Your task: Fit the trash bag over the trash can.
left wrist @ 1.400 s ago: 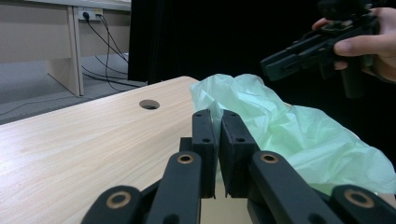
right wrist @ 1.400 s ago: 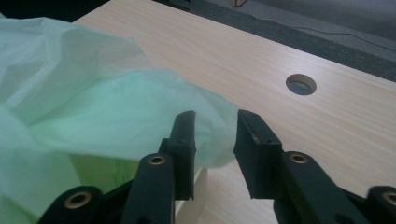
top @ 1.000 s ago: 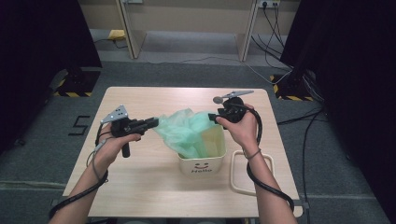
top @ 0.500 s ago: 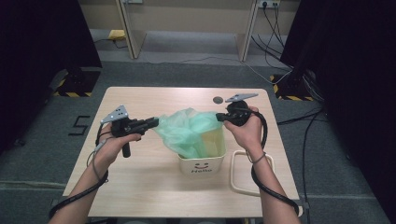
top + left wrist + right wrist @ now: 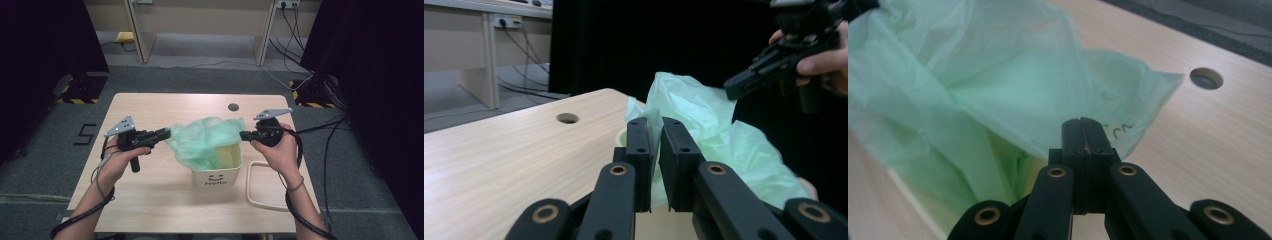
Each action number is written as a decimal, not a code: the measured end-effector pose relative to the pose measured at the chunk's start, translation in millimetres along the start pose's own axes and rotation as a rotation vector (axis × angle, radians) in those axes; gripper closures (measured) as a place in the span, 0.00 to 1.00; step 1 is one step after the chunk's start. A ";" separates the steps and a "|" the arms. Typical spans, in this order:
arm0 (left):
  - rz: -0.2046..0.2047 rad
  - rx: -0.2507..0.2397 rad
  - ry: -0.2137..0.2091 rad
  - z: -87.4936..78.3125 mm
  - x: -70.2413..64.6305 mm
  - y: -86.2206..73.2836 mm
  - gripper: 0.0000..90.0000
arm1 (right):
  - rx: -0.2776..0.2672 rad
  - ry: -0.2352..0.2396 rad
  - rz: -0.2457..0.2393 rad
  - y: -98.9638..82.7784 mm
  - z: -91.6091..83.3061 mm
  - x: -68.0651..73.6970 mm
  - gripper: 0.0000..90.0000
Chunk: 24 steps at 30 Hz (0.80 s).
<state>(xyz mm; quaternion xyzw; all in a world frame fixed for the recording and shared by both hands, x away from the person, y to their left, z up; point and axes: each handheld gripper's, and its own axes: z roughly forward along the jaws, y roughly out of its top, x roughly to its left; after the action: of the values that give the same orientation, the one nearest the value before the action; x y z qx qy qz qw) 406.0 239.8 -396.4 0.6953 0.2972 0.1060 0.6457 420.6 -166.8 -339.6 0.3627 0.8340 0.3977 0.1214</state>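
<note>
Stretching the green bag open over the small bin near the desk's front edge; mouth spread but not yet folded over the rim. Left gripper pinching the bag's left edge, right gripper clamped tight, apparently nipping the right edge

Left gripper rises from the bottom edge, its two black fingers nearly together with a fold of the green bag pinched between them. Bag crumpled, billowing up and right of the fingers, over the pale rim of a bin. Desk light wood, round hole in it. Upper right: a hand holds the right gripper, its tip at the bag's top edge.
</note>
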 end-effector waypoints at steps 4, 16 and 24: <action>-0.018 0.003 -0.032 -6.7 -8.5 -8.3 0.91 | 0.026 0.039 -0.008 -20.3 -11.6 7.8 1.00; 0.040 -0.028 0.015 -17.3 -37.7 11.3 0.56 | -0.012 0.182 -0.020 -49.3 -37.7 42.2 1.00; 0.185 0.058 -0.058 12.3 -60.4 39.2 0.43 | -0.002 0.196 -0.018 -48.0 -28.9 45.9 1.00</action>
<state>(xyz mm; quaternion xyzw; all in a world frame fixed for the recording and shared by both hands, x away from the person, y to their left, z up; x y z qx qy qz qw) 375.0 196.7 -346.2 0.7410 0.2158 0.1365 0.6211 349.6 -171.4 -352.8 0.3147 0.8446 0.4309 0.0432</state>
